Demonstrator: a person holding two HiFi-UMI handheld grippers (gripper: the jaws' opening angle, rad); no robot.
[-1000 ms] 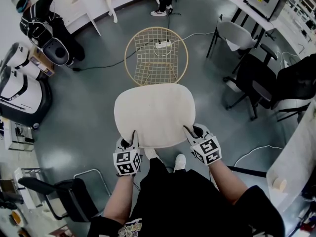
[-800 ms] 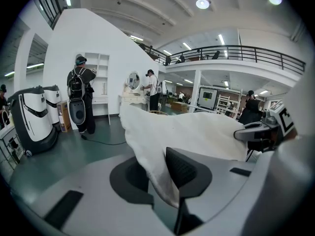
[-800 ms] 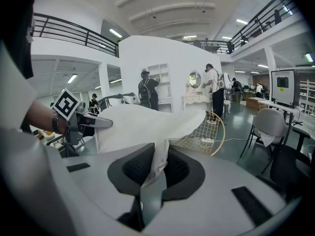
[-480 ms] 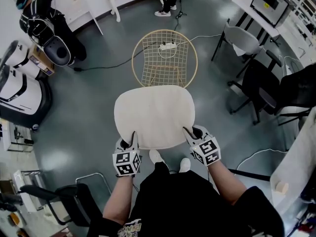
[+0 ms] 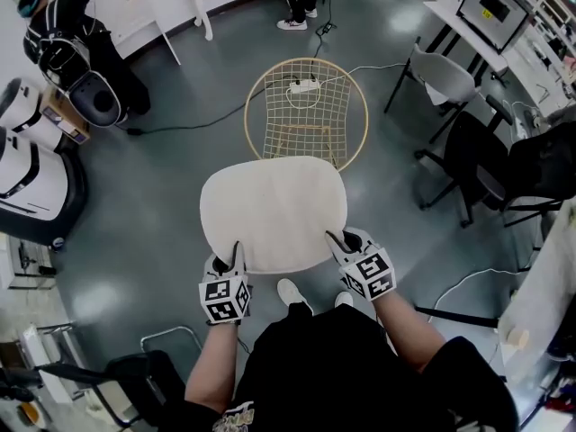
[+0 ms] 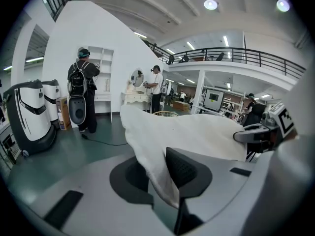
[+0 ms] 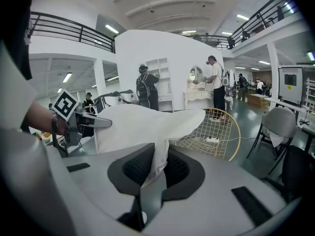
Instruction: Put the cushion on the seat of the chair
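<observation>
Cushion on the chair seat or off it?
Off. The cream rounded cushion is held by the left gripper and right gripper at its near edge, in front of the bare gold wire chair.

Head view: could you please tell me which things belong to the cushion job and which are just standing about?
Job: cushion, gripped by left tongs and right tongs; wire chair ahead.
Standing about: black office chair, grey chair, power strip.

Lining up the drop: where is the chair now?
In the head view, the chair stands top centre, just beyond the cushion's far edge, with a grey chair to its right.
</observation>
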